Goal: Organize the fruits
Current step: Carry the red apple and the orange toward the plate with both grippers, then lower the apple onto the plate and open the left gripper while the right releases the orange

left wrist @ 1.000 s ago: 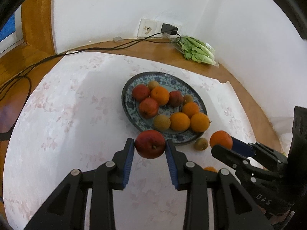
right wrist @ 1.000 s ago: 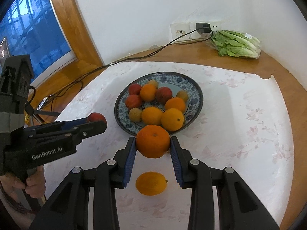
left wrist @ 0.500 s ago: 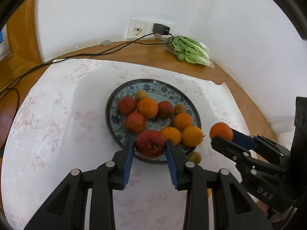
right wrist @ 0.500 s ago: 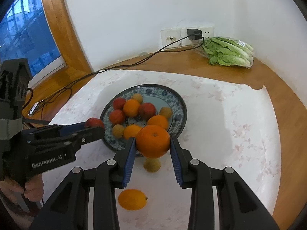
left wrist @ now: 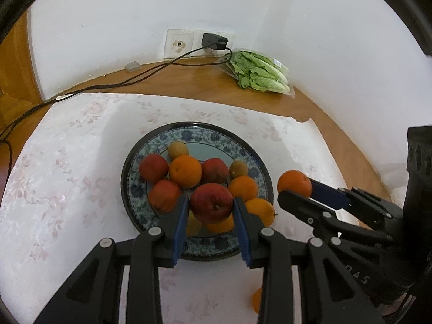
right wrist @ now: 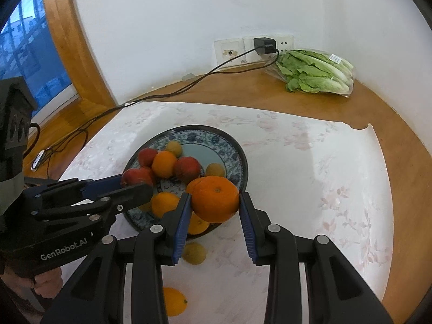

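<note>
My left gripper (left wrist: 211, 208) is shut on a red apple (left wrist: 211, 202) and holds it over the near side of the blue patterned plate (left wrist: 216, 137). The plate carries several apples, oranges and small brownish fruits. My right gripper (right wrist: 215, 207) is shut on an orange (right wrist: 215, 199) above the plate's (right wrist: 237, 156) near right rim. In the left wrist view the right gripper (left wrist: 295, 189) shows at the right with its orange (left wrist: 293, 183). The right wrist view has the left gripper (right wrist: 135, 185) at the left with the apple (right wrist: 137, 176). A brownish fruit (right wrist: 193, 253) and a lemon-like orange fruit (right wrist: 174, 301) lie on the cloth.
A white flowered cloth (left wrist: 67, 189) covers the round wooden table (left wrist: 189, 81). Bagged lettuce (right wrist: 316, 73) lies at the back by the wall socket (right wrist: 253, 48). A black cable (right wrist: 162, 94) runs along the table's back left. A hand (right wrist: 40, 283) grips the left tool.
Both grippers have moved forward with their fruit, from the cloth in front of the plate to above its near side. The loose fruits on the cloth now lie behind the fingers.
</note>
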`<state>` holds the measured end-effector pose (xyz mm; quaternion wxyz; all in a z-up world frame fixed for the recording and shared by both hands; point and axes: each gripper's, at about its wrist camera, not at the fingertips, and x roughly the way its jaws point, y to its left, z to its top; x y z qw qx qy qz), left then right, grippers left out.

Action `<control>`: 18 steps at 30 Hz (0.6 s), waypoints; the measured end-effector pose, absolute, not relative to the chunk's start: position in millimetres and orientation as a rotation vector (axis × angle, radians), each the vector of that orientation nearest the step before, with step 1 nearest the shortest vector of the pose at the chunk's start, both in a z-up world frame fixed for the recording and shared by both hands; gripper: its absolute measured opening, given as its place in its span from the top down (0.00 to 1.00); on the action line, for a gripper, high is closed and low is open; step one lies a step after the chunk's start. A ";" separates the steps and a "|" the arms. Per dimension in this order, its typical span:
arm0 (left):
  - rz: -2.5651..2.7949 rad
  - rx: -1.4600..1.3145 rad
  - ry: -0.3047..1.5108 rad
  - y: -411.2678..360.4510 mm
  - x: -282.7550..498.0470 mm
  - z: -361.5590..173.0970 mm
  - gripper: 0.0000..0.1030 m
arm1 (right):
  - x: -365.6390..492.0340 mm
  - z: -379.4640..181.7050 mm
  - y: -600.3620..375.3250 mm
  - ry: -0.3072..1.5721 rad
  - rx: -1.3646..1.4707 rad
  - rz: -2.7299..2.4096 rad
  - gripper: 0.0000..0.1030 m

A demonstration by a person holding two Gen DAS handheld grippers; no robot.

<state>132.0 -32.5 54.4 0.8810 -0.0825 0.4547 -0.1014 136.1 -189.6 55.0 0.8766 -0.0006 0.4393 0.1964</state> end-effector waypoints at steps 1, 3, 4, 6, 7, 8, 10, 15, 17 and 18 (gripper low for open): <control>-0.211 -0.176 0.948 -32.7 133.6 53.4 0.66 | 137.4 54.1 -189.8 0.918 -0.002 0.408 0.65; -0.210 -0.182 0.950 -33.1 135.6 51.4 0.66 | 141.7 52.2 -190.7 0.921 -0.002 0.402 0.65; -0.211 -0.185 0.951 -33.6 136.7 50.3 0.66 | 143.9 51.7 -190.9 0.923 -0.002 0.399 0.65; -0.211 -0.186 0.953 -34.9 139.0 47.7 0.66 | 149.8 51.1 -191.8 0.923 -0.002 0.392 0.65; -0.210 -0.184 0.954 -35.4 140.5 46.8 0.66 | 151.8 51.1 -191.3 0.923 -0.003 0.390 0.65; -0.211 -0.182 0.954 -36.4 141.7 45.8 0.66 | 154.5 50.9 -190.9 0.922 -0.004 0.388 0.65; -0.215 -0.179 0.951 -37.7 143.1 44.4 0.66 | 160.4 49.6 -189.6 0.922 0.000 0.386 0.65; -0.211 -0.186 0.936 -35.8 145.1 42.2 0.66 | 172.1 46.0 -185.2 0.919 0.022 0.388 0.65; -0.206 -0.189 0.934 -34.5 145.9 41.1 0.66 | 176.6 44.1 -182.4 0.918 0.025 0.389 0.65; -0.203 -0.190 0.935 -33.7 146.2 40.6 0.66 | 178.8 42.7 -180.2 0.918 0.023 0.390 0.65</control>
